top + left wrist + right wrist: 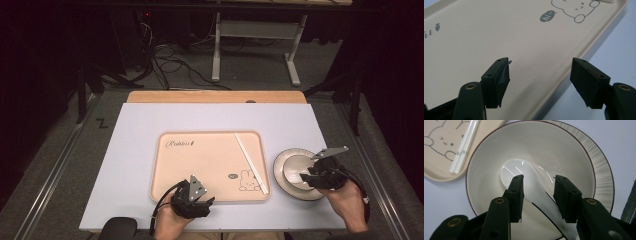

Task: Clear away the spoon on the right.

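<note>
Right gripper (537, 195), jaws apart, straddles the white spoon (529, 180) in the bowl (486, 152), unheld. Glazed, slippery, brittle, I judge; I'd take its handle toward five o'clock. Left gripper (541, 82) wide, empty.

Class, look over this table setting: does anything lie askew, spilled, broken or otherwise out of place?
Nothing is spilled or broken. The chopsticks lie slanted across the tray, and the spoon rests in the bowl on its plate.

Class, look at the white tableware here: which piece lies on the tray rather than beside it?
The white chopsticks lie on the tray's right side; bowl, plate and spoon sit beside it.
</note>
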Motion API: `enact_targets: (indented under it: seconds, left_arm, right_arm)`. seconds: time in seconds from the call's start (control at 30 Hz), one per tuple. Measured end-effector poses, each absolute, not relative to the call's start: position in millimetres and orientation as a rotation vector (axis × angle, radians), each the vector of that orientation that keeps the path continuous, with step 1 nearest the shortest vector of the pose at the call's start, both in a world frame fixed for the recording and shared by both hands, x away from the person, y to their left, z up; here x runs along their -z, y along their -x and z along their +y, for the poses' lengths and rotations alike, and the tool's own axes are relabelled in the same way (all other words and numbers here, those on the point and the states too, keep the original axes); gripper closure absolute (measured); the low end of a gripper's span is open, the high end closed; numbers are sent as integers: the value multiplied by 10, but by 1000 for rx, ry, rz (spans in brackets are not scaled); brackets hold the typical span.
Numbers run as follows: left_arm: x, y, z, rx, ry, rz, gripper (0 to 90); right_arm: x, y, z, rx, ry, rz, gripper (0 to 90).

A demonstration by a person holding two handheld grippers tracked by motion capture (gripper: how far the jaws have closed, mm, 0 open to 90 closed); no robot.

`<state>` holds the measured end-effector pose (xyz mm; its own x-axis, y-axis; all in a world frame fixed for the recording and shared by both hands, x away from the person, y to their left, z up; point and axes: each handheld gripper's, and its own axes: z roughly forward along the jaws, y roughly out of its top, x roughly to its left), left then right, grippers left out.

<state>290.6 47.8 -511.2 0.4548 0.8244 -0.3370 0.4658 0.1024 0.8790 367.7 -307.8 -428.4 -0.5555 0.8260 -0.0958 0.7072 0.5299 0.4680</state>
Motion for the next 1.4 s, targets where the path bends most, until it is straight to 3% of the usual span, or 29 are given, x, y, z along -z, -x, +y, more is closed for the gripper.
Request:
enact_targets:
  seconds: [0.97,1.4]
  left_arm:
    - [5116,-2852,603,-433,-1504,1227,321]
    - [5107,-2852,614,-435,-1498,1224,321]
  right_arm:
    - [4220,-3783,-3231,-485,-1308,2610,630]
    - [4248,-3777,-3169,-494,-1269,2636,785]
